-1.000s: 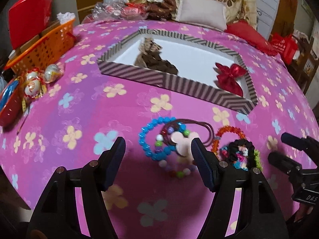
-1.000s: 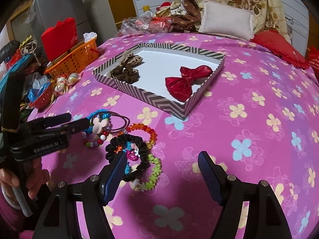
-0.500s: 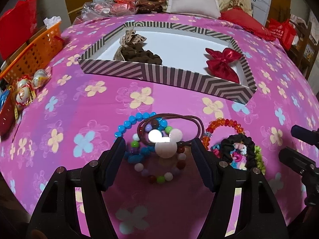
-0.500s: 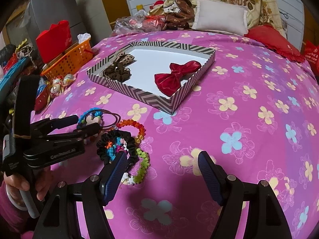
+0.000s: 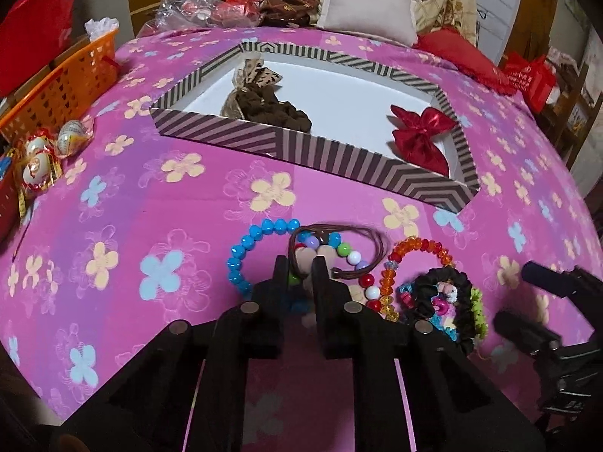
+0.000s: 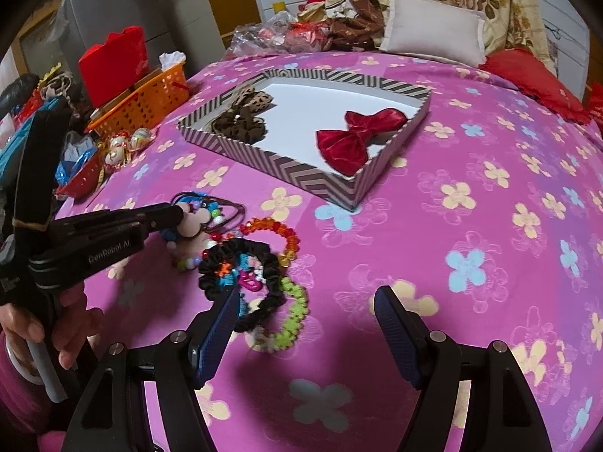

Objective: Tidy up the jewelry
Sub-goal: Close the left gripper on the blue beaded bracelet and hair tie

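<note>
A pile of jewelry lies on the pink flowered bedspread: a blue bead bracelet [image 5: 245,248], a brown cord hair tie with a pale mouse-shaped charm [image 5: 306,258], an orange bead bracelet [image 5: 418,248], a black scrunchie [image 6: 241,260] and a green bead bracelet [image 6: 294,312]. My left gripper [image 5: 299,269] is shut on the mouse charm; it also shows in the right wrist view [image 6: 181,214]. My right gripper [image 6: 307,324] is open and empty, just right of the scrunchie. A striped tray [image 5: 339,158] behind holds a leopard bow [image 5: 260,94] and a red bow [image 5: 422,135].
An orange basket [image 5: 60,86] and wrapped round ornaments [image 5: 41,154] sit at the bed's left edge. Pillows [image 5: 365,15] and bags are piled at the far end. The right gripper's fingers [image 5: 546,282] show at the right of the left wrist view.
My left gripper moved forward over the pile and closed its jaws on the mouse charm. The right gripper stayed open and shifted slightly.
</note>
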